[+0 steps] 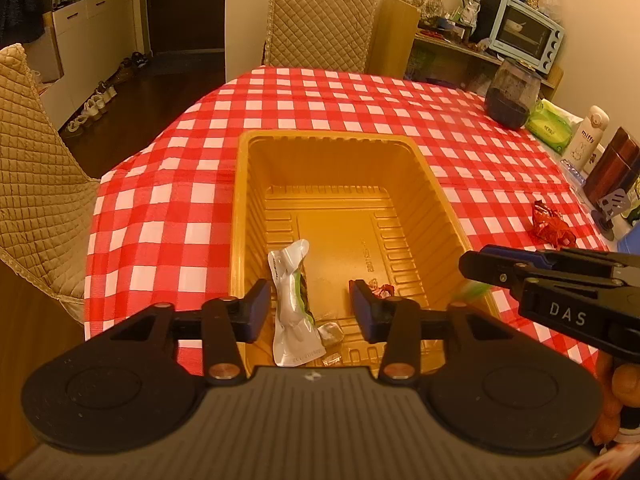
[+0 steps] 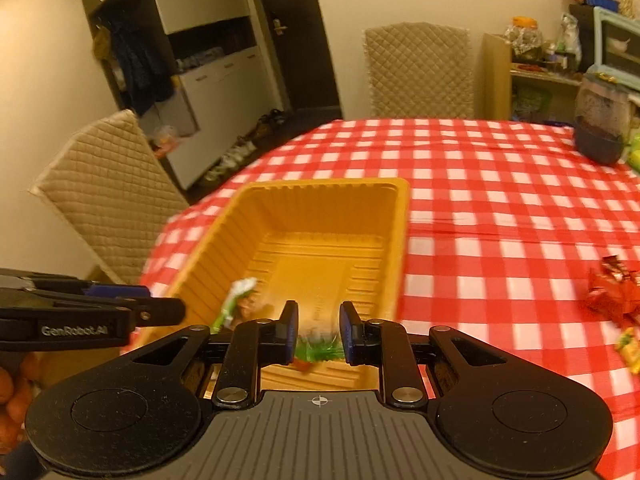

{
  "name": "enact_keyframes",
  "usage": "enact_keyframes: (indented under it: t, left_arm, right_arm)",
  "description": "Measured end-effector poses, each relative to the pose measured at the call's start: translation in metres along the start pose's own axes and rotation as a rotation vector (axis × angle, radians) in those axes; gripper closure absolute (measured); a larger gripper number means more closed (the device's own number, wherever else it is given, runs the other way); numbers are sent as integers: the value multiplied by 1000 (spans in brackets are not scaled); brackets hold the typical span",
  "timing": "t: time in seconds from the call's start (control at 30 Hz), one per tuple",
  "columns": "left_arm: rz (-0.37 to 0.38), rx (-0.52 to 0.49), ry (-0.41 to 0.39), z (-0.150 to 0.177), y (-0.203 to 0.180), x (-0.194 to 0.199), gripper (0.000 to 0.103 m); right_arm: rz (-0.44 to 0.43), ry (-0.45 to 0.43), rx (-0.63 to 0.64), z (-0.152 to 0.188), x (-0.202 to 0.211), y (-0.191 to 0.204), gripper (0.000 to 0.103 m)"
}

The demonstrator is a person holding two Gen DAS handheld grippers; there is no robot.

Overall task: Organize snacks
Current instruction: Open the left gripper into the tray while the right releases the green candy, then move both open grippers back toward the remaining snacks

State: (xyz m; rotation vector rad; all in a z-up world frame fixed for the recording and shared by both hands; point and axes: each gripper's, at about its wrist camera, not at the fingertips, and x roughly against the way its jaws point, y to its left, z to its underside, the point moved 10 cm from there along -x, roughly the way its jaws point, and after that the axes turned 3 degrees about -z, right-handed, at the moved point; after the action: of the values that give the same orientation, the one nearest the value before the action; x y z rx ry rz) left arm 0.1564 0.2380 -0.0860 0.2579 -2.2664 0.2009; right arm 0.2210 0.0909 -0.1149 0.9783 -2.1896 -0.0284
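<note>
Snacks lie in the near end of the yellow tray (image 1: 240, 216): a white-and-green pouch (image 1: 289, 304), crinkled foil, lying flat on the ribbed floor, with a small silvery wrapped piece (image 1: 331, 333) touching its lower end. I see my left gripper (image 1: 311, 308) over them, fingers apart at a moderate gap, nothing pressed between the pads. My right gripper (image 2: 319, 334) is narrow, clamped on a green wrapped snack (image 2: 316, 350), blurred, above the tray's near wall. More red-wrapped snacks (image 1: 550, 224) sit on the cloth well to the right of the tray.

Tray: thin moulded plastic, rectangular, fluted walls, stepped base. It rests on a red-and-white checked tablecloth (image 1: 320, 92), smooth with one crease. Quilted beige chairs (image 1: 320, 24) stand at the far and left sides. A dark jar (image 1: 512, 96) sits at the far right corner; a blue toaster oven (image 1: 526, 34) is on the shelf behind.
</note>
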Motion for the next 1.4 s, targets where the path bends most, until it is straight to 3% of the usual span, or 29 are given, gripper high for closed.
enact_keyframes:
  t: [0.07,0.1,0.13,0.57,0.93,1.1,1.4]
  left_arm:
    - [-7,1,-5,0,1,2,57]
    - [-10,2,-8,0,1,3,57]
    - [-15,4,-12,0,1,4,57]
    - [-11,-5,-92,4,-34,25,39]
    - [85,5,-101,8,-103,34,12]
    - [139,-7,-112,8,-138,37,7]
    - [153,-29,-126,4,-180,33,5]
  right_arm:
    - [-18,-11,-15,-1,2,1,74]
    - [-19,-19,-25,-2,4,-1,62]
    - [-17,-25,-36,-3,7,-2,58]
    - [162,-81,-174,17,81,-75,58]
    - [330,-152,-290,39,164,-135,56]
    - [396,-181,-350,49,195,-164,50]
    - [474,-208,-456,65,226,-209,48]
